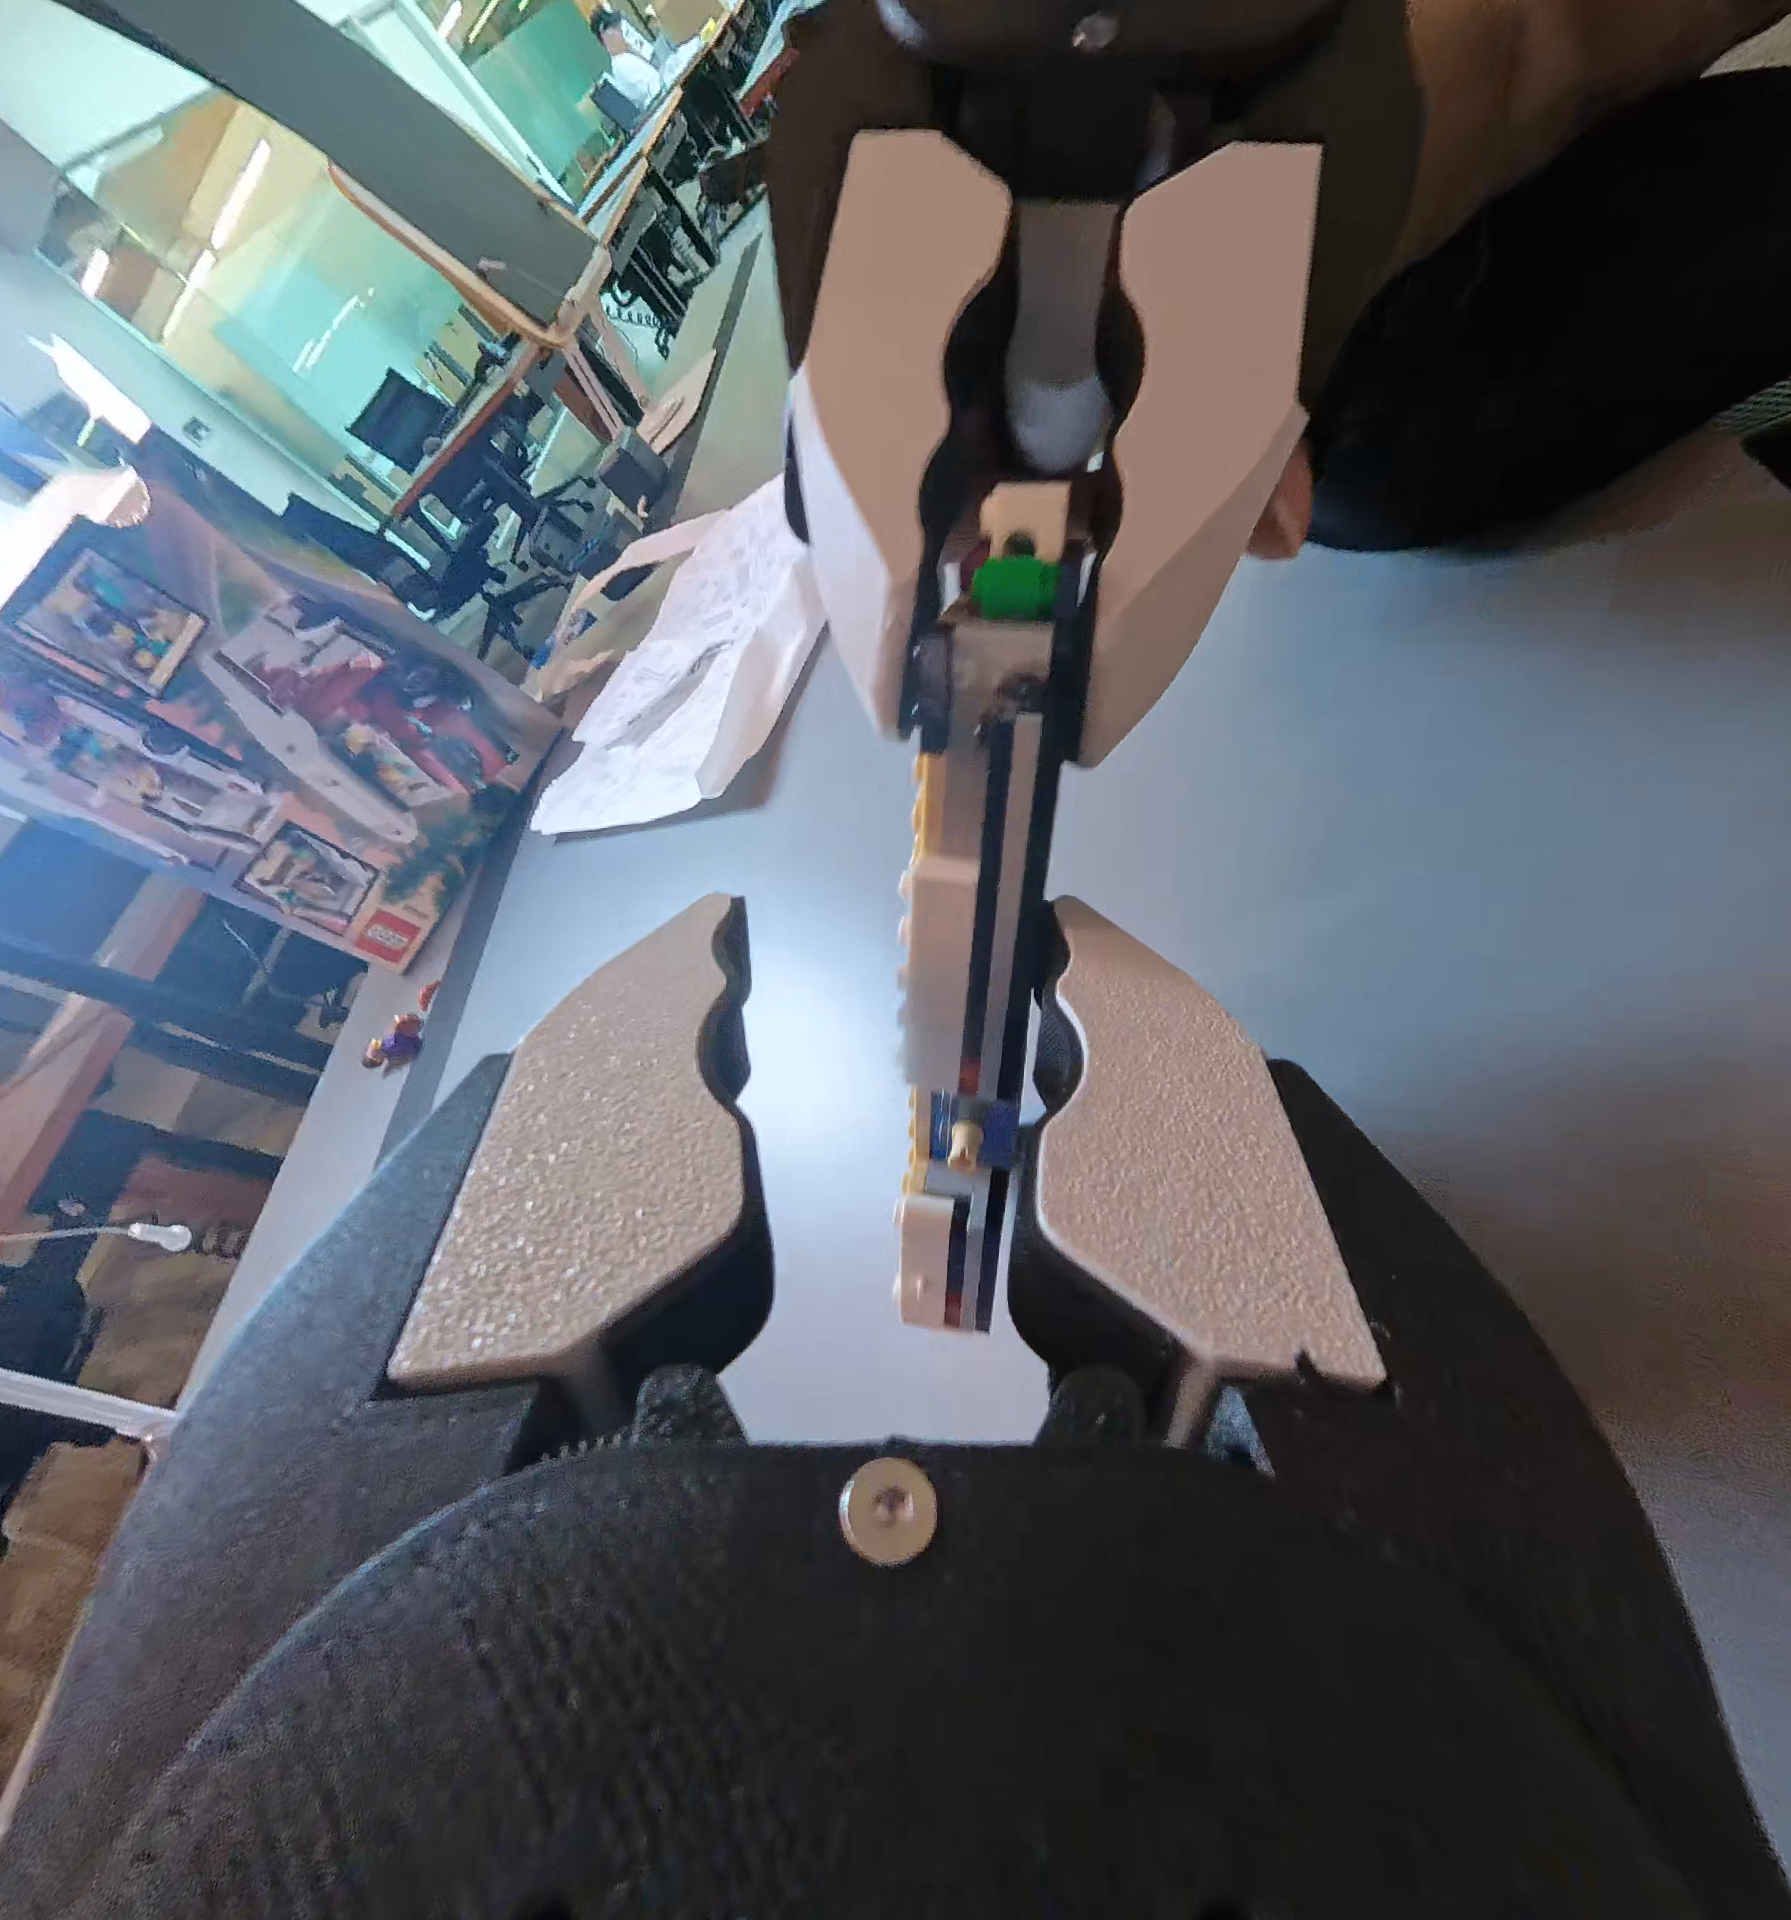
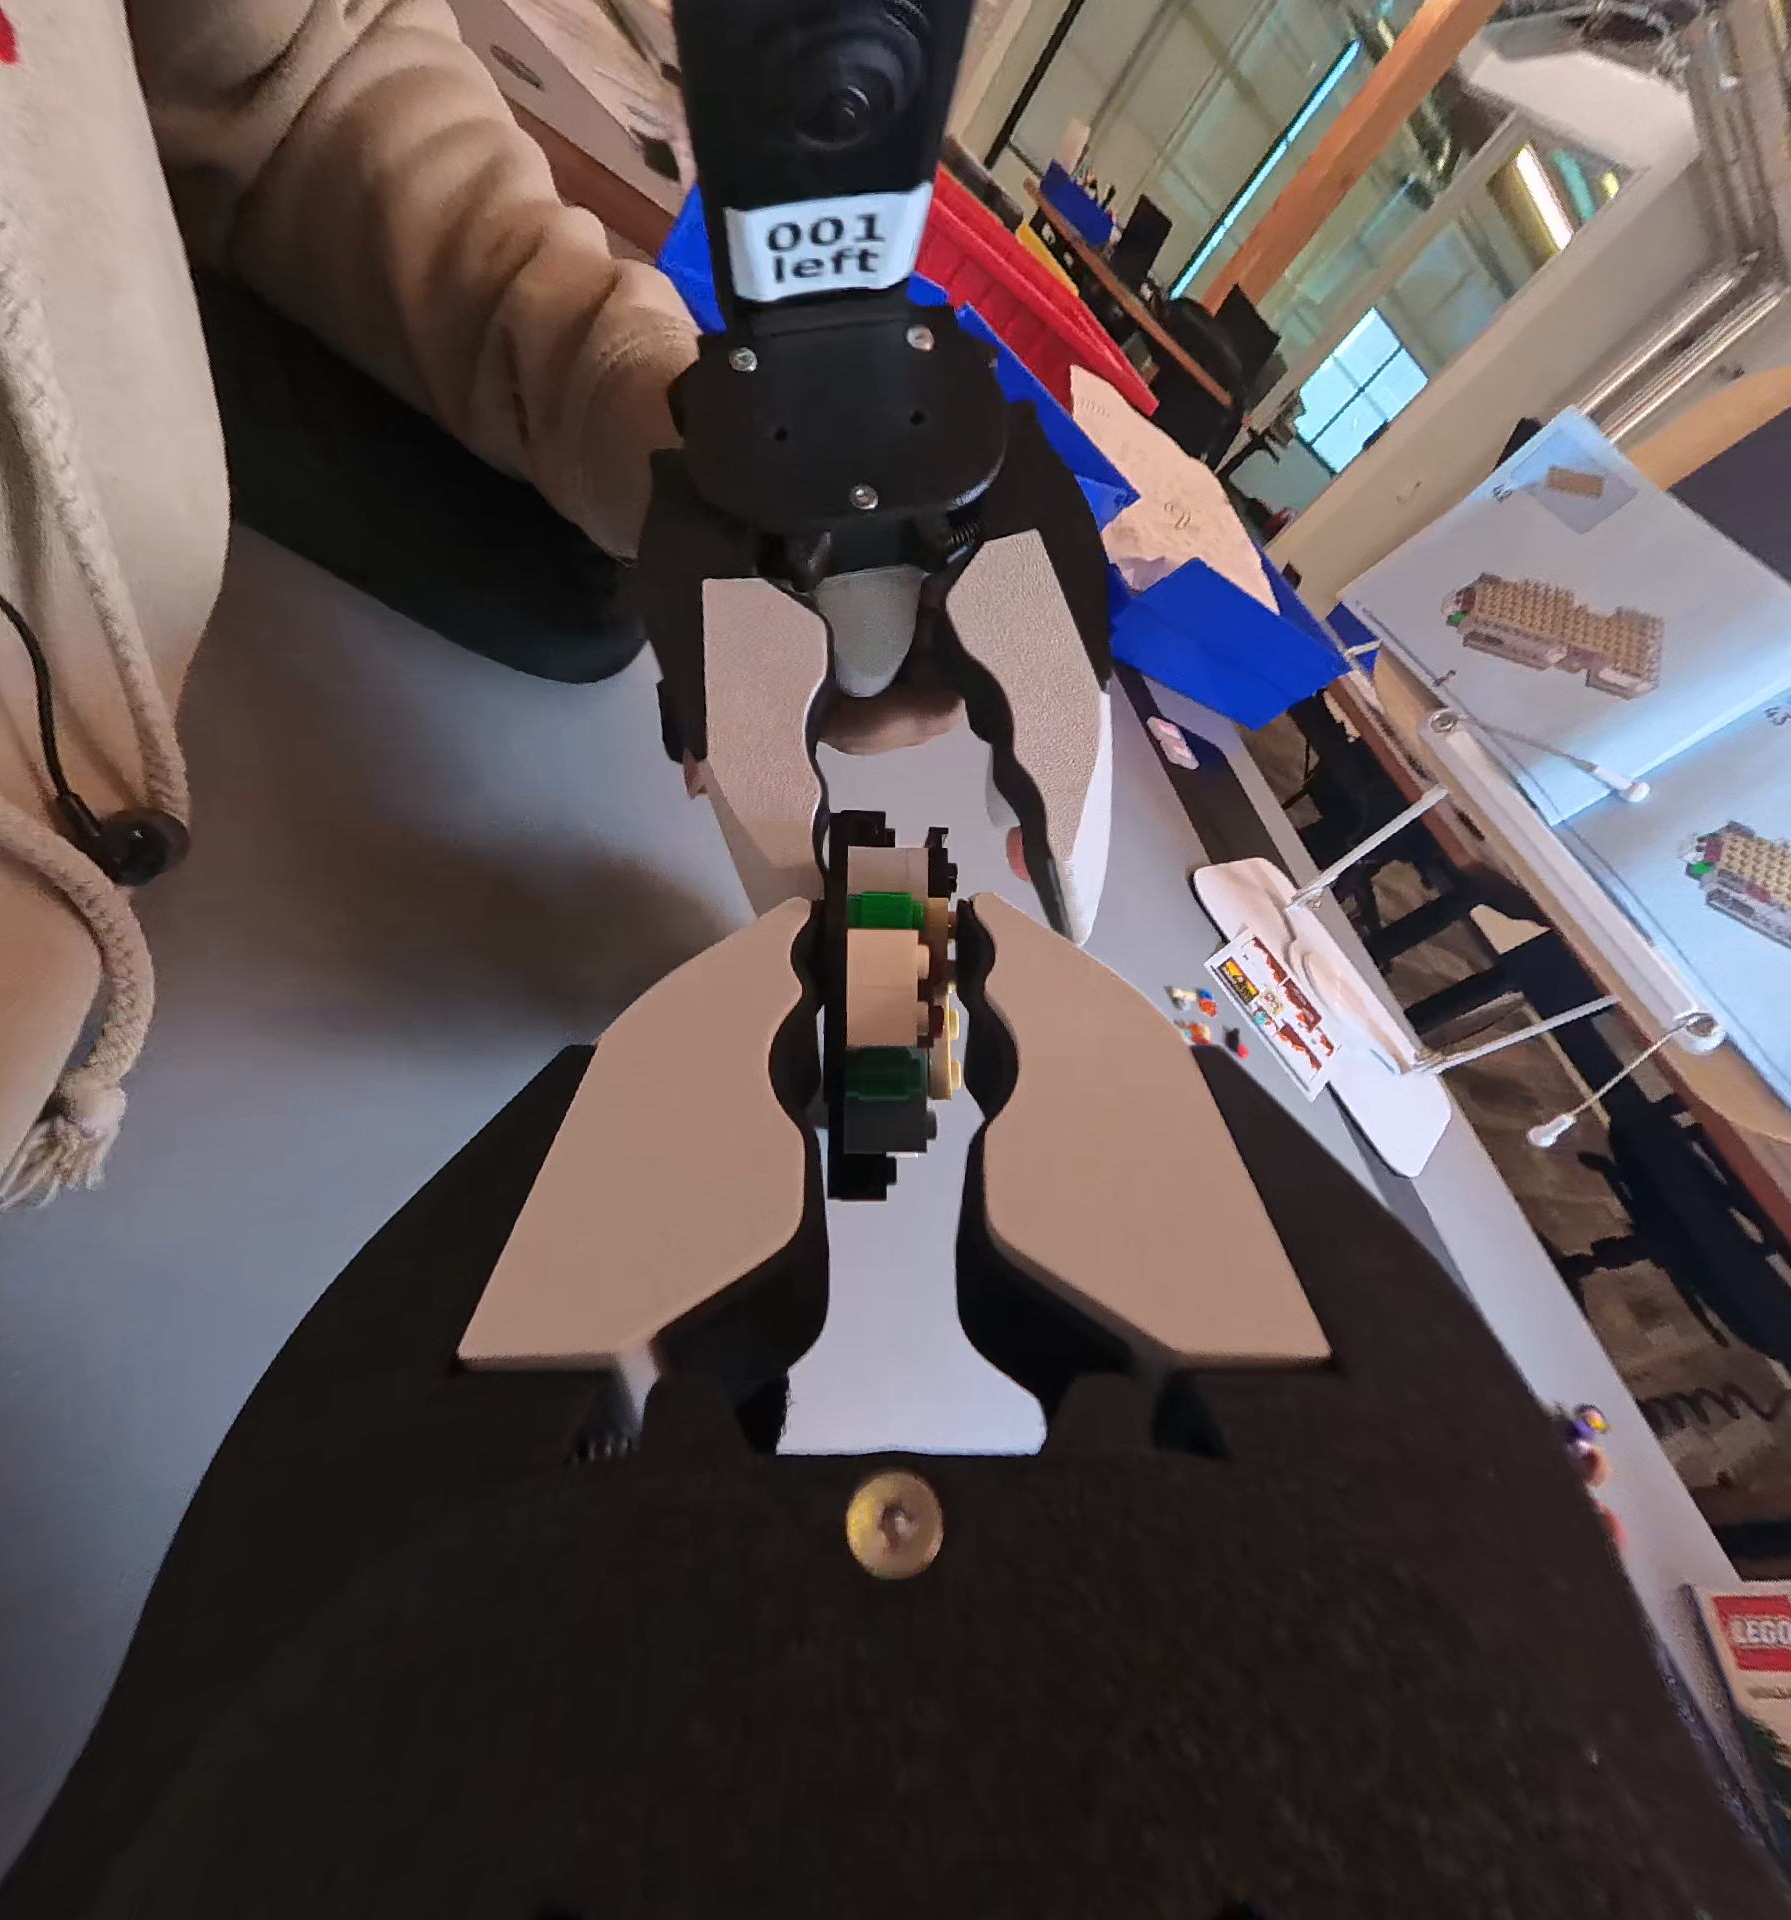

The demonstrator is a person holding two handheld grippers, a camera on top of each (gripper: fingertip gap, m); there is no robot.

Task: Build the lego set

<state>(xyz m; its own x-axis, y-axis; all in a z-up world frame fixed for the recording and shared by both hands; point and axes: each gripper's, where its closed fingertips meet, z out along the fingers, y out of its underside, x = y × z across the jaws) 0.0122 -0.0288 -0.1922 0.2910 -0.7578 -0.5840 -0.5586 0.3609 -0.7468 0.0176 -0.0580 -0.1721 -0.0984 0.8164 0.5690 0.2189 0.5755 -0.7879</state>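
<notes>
Place: open-plan office or lab workspace.
Surface: long grey tabletop (image 1: 1390, 831), rows of further desks behind.
Walls: glass partitions (image 1: 278, 281) with wood framing; large windows (image 2: 1358, 384).
Seating: black office chairs (image 1: 475, 561); monitors (image 2: 1145, 234) on far desks.
Storage: red and blue plastic bins (image 2: 1213, 613).
Bench items: brick-set box (image 1: 236, 727), instruction booklet on stand (image 2: 1597, 644), printed sheets (image 1: 683, 675).
</notes>
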